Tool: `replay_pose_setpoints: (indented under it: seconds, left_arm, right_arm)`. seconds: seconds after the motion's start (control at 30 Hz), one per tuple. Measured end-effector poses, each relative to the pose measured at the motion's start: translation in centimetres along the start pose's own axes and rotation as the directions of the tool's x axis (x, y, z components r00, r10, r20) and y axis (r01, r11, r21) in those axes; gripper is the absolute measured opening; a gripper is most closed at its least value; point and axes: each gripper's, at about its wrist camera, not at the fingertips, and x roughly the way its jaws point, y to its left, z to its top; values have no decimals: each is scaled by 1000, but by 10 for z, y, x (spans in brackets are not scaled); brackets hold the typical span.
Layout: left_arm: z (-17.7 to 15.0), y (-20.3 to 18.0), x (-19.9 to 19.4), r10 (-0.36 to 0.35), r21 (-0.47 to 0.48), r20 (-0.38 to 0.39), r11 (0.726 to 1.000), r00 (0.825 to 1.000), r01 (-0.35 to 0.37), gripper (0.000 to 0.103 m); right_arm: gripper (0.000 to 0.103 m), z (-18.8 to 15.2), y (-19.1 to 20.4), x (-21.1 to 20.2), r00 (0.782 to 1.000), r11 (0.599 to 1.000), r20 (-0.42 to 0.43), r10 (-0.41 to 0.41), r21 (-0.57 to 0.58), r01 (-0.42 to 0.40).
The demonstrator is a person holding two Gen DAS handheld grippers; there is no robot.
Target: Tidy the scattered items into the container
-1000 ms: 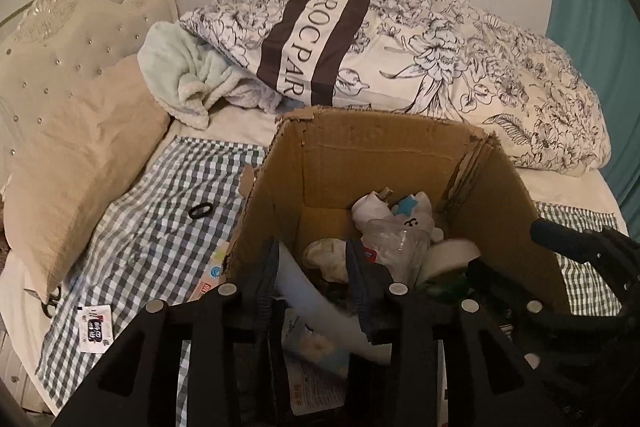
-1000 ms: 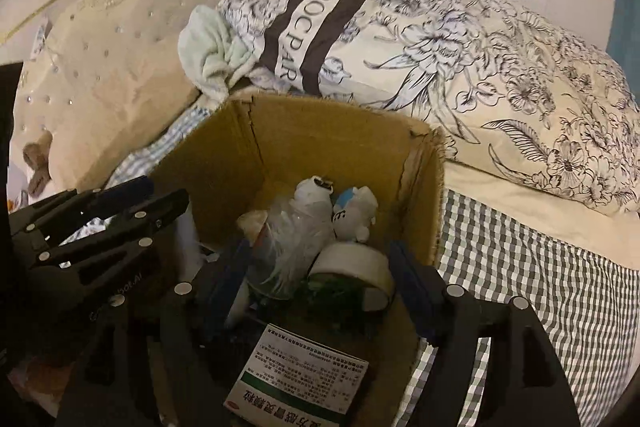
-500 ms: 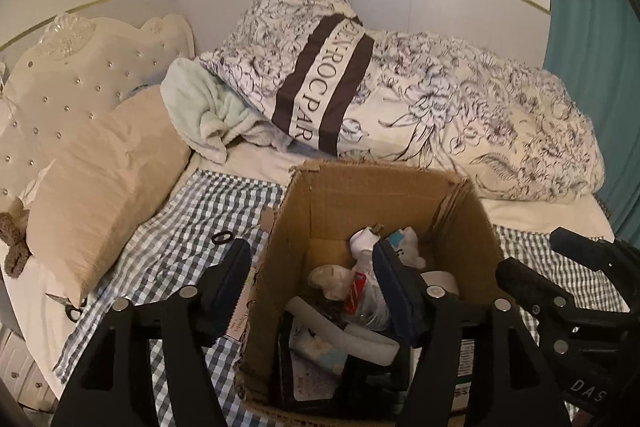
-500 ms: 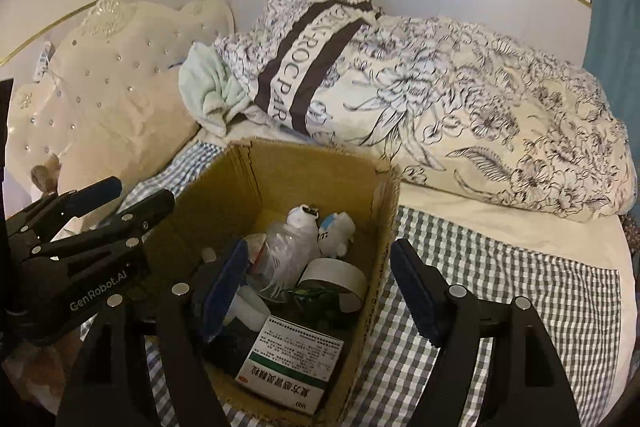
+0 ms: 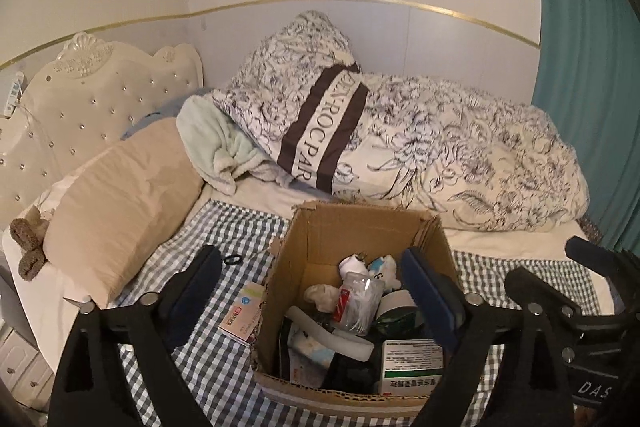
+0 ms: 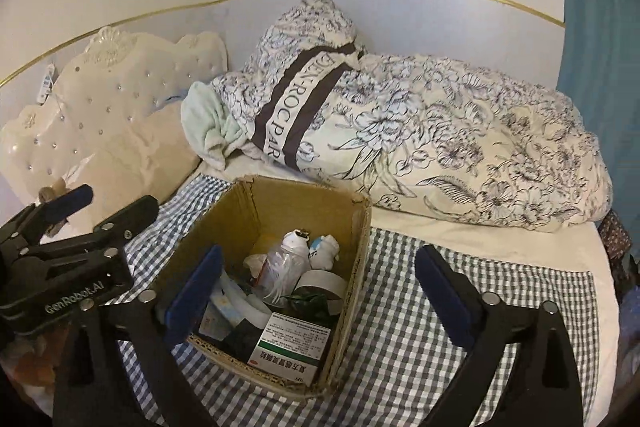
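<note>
**Both tongs released above a filling box**

The cardboard box sat on the checked blanket, in front of the floral duvet, its top open so that things could be dropped straight in. It already held a heap: a green-and-white medicine box against the near wall, a roll of tape behind it, a clear plastic bottle and two small white toys at the back wall.

The left gripper stood over the box with its jaws just spread wide and nothing between them; its left finger hung outside the box's left wall, its right finger over the inside. The right gripper had likewise just opened wide and was empty, straddling the box's right wall. Both looked, in my judgement, released after a drop.

Left of the box, a small pink-and-white carton lay touching its wall, and a black hair tie lay beyond that carton, both not yet tidied.
</note>
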Motion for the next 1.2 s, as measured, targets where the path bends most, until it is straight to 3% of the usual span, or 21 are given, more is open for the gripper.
replay_pose_setpoints:
  seconds: [0.07, 0.57, 1.2]
  left_arm:
    - [2, 0, -11, 1, -5, 19, 1000, 1000, -1, 103]
    - [4, -15, -82, 15, 11, 113, 1000, 994, -17, 103]
    - [-18, -75, -129, -72, 69, 119, 996, 990, 64, 103]
  right_arm:
    - [103, 0, 0, -12, 1000, 1000, 16, -14, -4, 14]
    - [103, -9, -19, -93, 993, 998, 98, -66, 19, 64]
    - [103, -38, -64, -161, 982, 991, 139, -131, 23, 129]
